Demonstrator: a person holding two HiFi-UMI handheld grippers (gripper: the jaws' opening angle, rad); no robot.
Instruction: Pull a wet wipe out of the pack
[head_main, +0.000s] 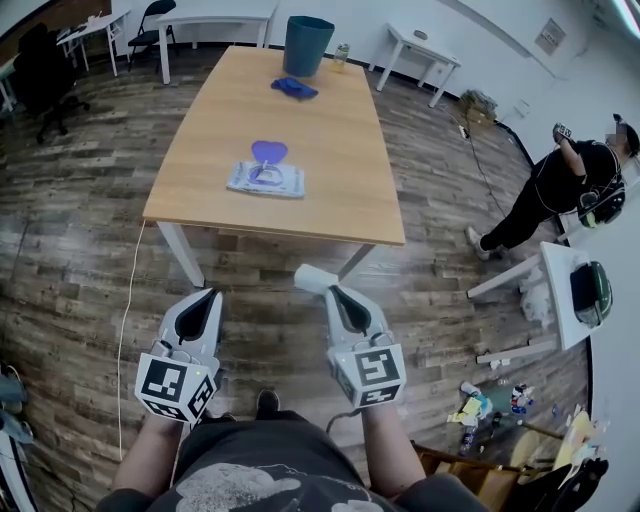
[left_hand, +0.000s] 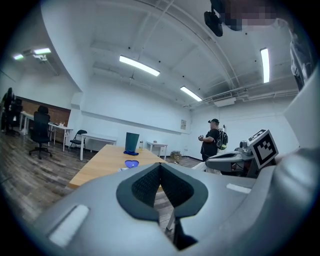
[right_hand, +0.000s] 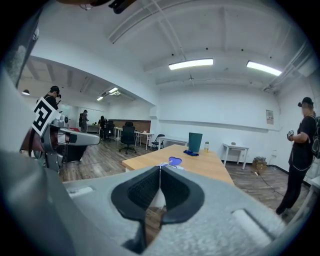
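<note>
The left claw (head_main: 208, 296) and the right claw (head_main: 333, 292) hover side by side over the wood-plank floor (head_main: 80, 250), on the near side of the table (head_main: 300, 130) and clear of it.

In the left gripper view the left claw (left_hand: 160, 165) has its jaws together with nothing between them. The right claw (right_hand: 160, 169) is also pressed together, clamped on a white sheet that looks like a wet wipe (head_main: 312, 278). The sheet sticks out past the tip in the head view and shows pale between the pads in the right gripper view (right_hand: 158, 199).

The wipe pack (head_main: 265, 179) lies flat near the table's near edge, well apart from both claws, with its purple lid (head_main: 268, 152) flipped open toward the far side.

At the far end of the table stand a teal bin (head_main: 308, 45) and a small bottle (head_main: 342, 55), with a blue cloth (head_main: 294, 88) just in front of the bin. A person in black (head_main: 565, 185) stands off to the right.
</note>
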